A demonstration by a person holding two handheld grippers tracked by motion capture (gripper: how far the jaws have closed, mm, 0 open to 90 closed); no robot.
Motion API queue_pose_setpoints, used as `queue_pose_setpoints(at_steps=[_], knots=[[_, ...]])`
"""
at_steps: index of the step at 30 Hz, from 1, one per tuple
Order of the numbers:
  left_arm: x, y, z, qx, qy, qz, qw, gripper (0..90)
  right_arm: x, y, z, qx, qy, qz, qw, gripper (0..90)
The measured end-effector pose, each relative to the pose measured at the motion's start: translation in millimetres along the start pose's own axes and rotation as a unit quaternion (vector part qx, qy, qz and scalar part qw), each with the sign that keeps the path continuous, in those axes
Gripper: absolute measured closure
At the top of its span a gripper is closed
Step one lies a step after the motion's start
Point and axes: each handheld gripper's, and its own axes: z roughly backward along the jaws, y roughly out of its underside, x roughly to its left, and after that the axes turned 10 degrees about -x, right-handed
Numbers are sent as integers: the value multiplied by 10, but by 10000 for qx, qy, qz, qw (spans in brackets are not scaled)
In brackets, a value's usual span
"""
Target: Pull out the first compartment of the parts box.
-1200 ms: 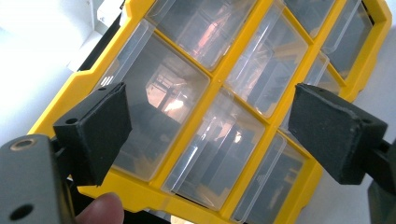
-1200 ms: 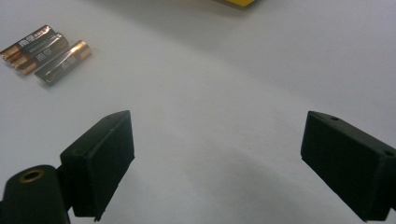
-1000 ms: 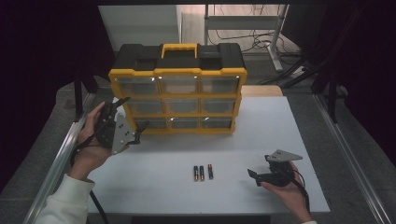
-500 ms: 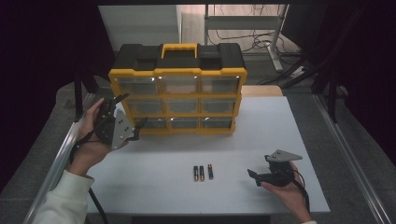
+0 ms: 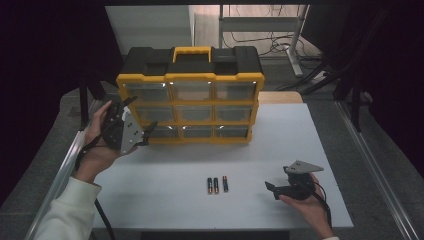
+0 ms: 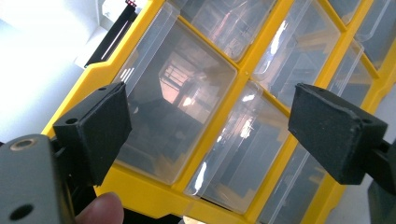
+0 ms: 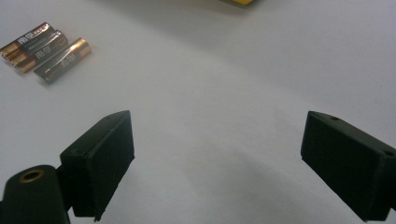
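Left claw (image 5: 146, 134): jaws wide, empty, at the lower-left clear plastic drawer (image 6: 180, 116) of the yellow-and-black organiser case (image 5: 190, 102) at the white worktop's (image 5: 165, 170) rear
Drawer handling: likely light, stiff, slippery; grip its protruding front lip
Right claw (image 5: 270, 187): wide, empty, resting near three AA batteries (image 5: 217, 185)

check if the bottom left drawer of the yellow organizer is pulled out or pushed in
Pushed in. The bottom left drawer sits flush with its neighbours in the organizer, and the left gripper hovers open at it, jaws wide apart, gripping nothing.
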Motion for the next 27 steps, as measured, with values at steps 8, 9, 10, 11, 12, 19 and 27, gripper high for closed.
queue_pose_setpoints(at_steps=[8, 9, 10, 11, 12, 19, 27], knots=[[26, 7, -31, 30, -7, -22, 10000, 138, 0, 0, 1, 3, -4, -1, 10000, 100], [37, 5, -36, 29, -14, -29, 10000, 138, -1, 0, 1, -1, -1, 3, 10000, 100], [37, 5, -36, 29, -14, -29, 10000, 138, -1, 0, 1, -1, 0, -2, 10000, 100], [50, 2, -42, 25, -30, -34, 10000, 138, -2, 0, 2, -1, 1, -4, 10000, 100], [50, 2, -42, 25, -30, -34, 10000, 138, -2, 0, 2, -1, 1, -4, 10000, 100], [79, -6, -66, 21, -70, -24, 10000, 138, -2, 0, 1, 13, 1, -5, 10000, 100], [114, -14, -92, 18, -98, -10, 9999, 138, -1, 1, 1, 16, 1, -10, 10000, 100]])
